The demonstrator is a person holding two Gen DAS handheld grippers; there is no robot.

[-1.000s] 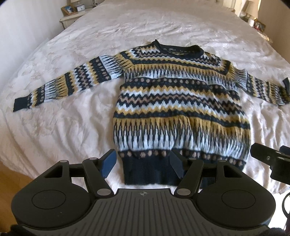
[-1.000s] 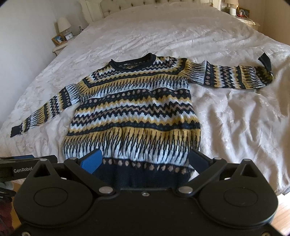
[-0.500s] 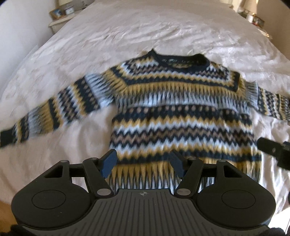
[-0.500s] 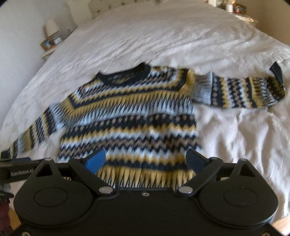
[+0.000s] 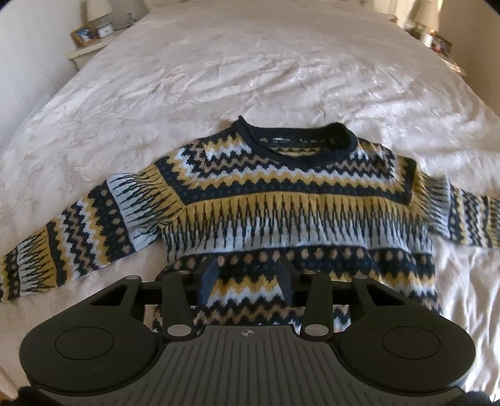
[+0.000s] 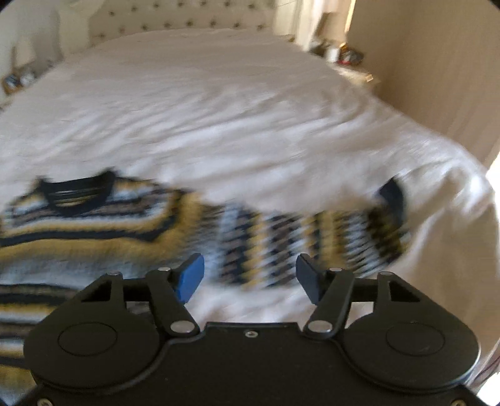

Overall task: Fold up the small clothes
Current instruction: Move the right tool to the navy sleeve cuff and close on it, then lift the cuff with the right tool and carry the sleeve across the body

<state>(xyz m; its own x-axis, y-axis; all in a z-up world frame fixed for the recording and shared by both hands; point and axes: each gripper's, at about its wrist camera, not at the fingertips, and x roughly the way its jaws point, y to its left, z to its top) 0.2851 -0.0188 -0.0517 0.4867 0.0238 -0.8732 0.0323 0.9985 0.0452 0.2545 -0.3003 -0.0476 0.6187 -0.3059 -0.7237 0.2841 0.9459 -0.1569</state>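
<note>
A navy, yellow, white and tan patterned sweater (image 5: 281,206) lies flat, front up, on the white bed, sleeves spread to both sides. My left gripper (image 5: 247,278) is open and empty, hovering over the sweater's chest. In the blurred right wrist view the sweater (image 6: 93,231) lies to the left and its right sleeve (image 6: 312,240) runs out to a navy cuff (image 6: 392,193). My right gripper (image 6: 250,276) is open and empty just in front of that sleeve. The sweater's lower hem is hidden behind the gripper bodies.
The white bedspread (image 5: 250,71) stretches far behind the sweater. A nightstand with a lamp and photo frame (image 5: 89,34) stands at the back left. Another nightstand with small items (image 6: 343,56) and a beige wall are at the right. A tufted headboard (image 6: 187,18) is at the back.
Both grippers moved forward over the sweater from its hem. The left one is now above the chest. The right one swung right toward the right sleeve. Both stayed open.
</note>
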